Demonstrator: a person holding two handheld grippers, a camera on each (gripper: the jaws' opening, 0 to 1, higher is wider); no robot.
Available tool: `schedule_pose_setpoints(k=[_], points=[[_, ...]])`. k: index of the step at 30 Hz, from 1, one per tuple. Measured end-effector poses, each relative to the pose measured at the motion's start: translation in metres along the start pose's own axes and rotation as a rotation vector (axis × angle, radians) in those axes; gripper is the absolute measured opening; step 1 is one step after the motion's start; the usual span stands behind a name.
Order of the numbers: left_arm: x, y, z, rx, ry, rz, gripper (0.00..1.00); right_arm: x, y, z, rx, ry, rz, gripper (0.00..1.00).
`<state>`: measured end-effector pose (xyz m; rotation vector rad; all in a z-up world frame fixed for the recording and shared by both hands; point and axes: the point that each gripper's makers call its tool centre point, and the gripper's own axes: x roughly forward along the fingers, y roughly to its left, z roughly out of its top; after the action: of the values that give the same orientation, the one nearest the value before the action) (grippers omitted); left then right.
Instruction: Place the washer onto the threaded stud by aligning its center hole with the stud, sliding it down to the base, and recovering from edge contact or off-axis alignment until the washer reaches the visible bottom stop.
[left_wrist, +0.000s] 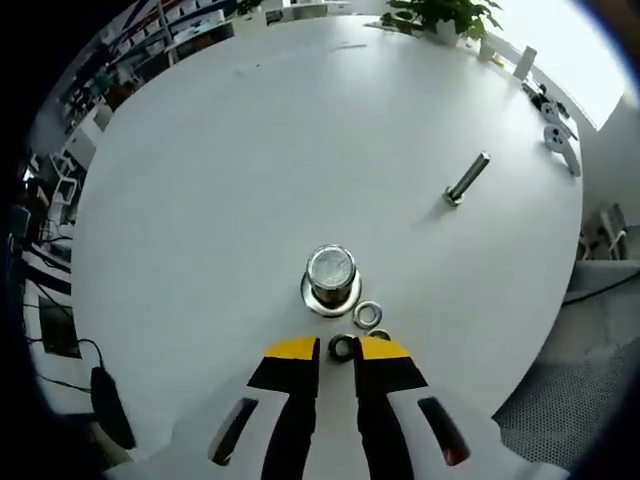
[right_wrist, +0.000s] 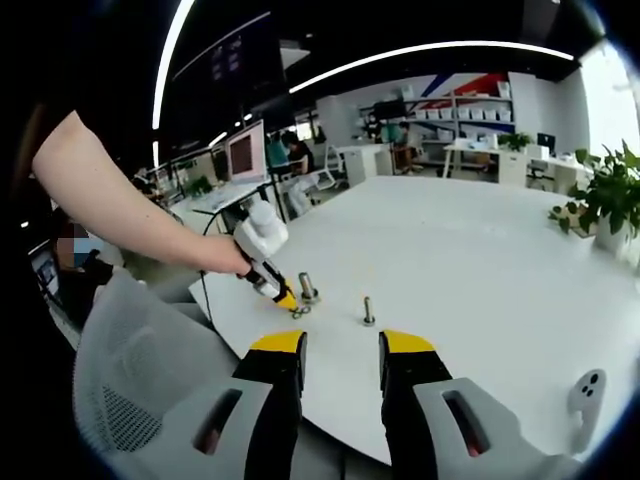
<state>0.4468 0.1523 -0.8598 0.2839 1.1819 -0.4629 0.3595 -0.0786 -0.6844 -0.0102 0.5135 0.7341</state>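
On the white round table (left_wrist: 250, 180) a thick steel stud (left_wrist: 331, 275) stands upright on its wide base. My left gripper (left_wrist: 340, 350) is low just in front of it, its yellow-tipped jaws drawn close on a small washer (left_wrist: 342, 347) at the table surface. Two more washers (left_wrist: 368, 314) lie beside the base. In the right gripper view the left gripper (right_wrist: 287, 298), held by a person's hand, points down next to the stud (right_wrist: 308, 287) and the washers (right_wrist: 300, 312). My right gripper (right_wrist: 344, 345) hangs open near the table edge, holding nothing.
A slimmer bolt (left_wrist: 467, 178) (right_wrist: 368, 310) stands on its head to the right of the stud. White controllers (left_wrist: 557, 135) (right_wrist: 586, 390) lie near the table rim. Potted plants (right_wrist: 610, 200) sit at the far side. A mesh chair back (right_wrist: 130, 360) is below the person's arm (right_wrist: 130, 220).
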Motion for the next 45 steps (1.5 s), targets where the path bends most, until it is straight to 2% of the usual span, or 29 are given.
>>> schedule_pose_setpoints(k=[11,20,22,24,28,34,45], points=[[0.001,0.003,-0.004,-0.022,0.011,0.001,0.11,0.0,0.0,-0.001,0.0,0.003,0.0,0.31],[-0.004,0.003,-0.015,-0.014,0.026,-0.009,0.12,0.0,-0.001,0.0,0.003,0.0,-0.001,0.31],[-0.004,0.003,-0.019,0.032,0.044,-0.003,0.12,0.0,-0.001,0.0,0.003,-0.001,0.0,0.31],[-0.002,0.003,-0.016,0.07,0.033,0.001,0.13,0.0,-0.001,-0.001,0.003,0.001,-0.001,0.31],[-0.001,0.002,-0.013,0.07,0.033,-0.007,0.13,0.0,-0.001,-0.001,0.006,0.0,-0.002,0.31],[0.0,0.004,-0.013,0.127,0.05,-0.006,0.11,0.0,-0.001,-0.001,0.005,0.002,-0.004,0.31],[0.001,0.003,-0.012,0.163,0.068,-0.025,0.12,0.0,-0.001,-0.001,-0.001,0.005,-0.006,0.31]])
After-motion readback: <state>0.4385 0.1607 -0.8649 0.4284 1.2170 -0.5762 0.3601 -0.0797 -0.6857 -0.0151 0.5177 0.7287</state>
